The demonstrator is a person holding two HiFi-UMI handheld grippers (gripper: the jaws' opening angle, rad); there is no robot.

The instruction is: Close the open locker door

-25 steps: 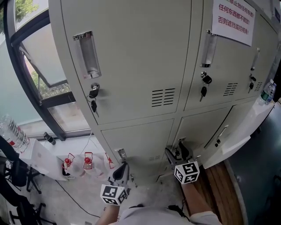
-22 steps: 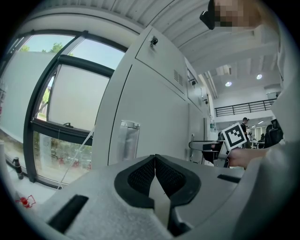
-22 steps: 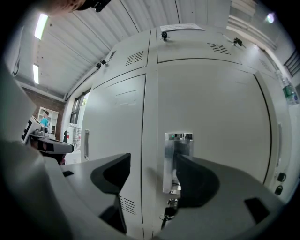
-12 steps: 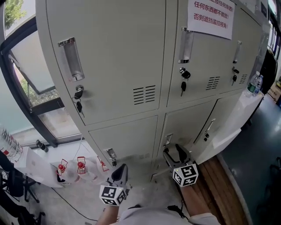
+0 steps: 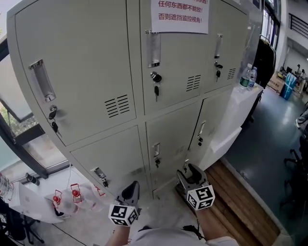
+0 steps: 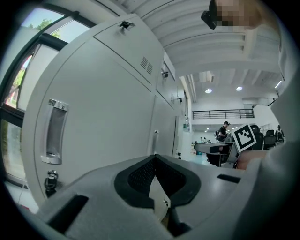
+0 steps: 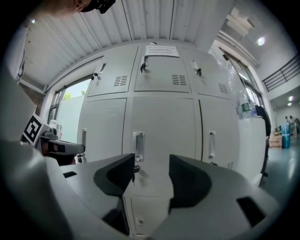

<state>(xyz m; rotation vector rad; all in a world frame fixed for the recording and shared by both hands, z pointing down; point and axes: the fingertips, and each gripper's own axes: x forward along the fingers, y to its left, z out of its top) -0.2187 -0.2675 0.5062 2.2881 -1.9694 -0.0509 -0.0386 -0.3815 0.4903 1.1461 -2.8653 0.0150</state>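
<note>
A bank of pale grey lockers (image 5: 120,72) fills the head view. At its lower right one white door (image 5: 231,127) stands swung outward; it also shows at the right edge of the right gripper view as the open door (image 7: 251,145). My right gripper (image 5: 186,170) (image 7: 152,164) points level at the lower lockers, left of that door and apart from it. It is open, its jaws have just been closing a little, and nothing is between them. My left gripper (image 5: 131,188) (image 6: 154,158) is shut on nothing, facing the left lockers.
A paper notice with red print (image 5: 179,12) hangs on an upper door. Keys (image 5: 155,82) dangle from locks. Water bottles (image 5: 248,77) stand above the open door. Small red items (image 5: 65,196) lie on a white ledge at left. A wooden strip (image 5: 240,197) borders the dark floor.
The view has swung right: the lockers slid left in frame and the open door and room beyond came further into view. Both grippers moved rightward along the lockers.
</note>
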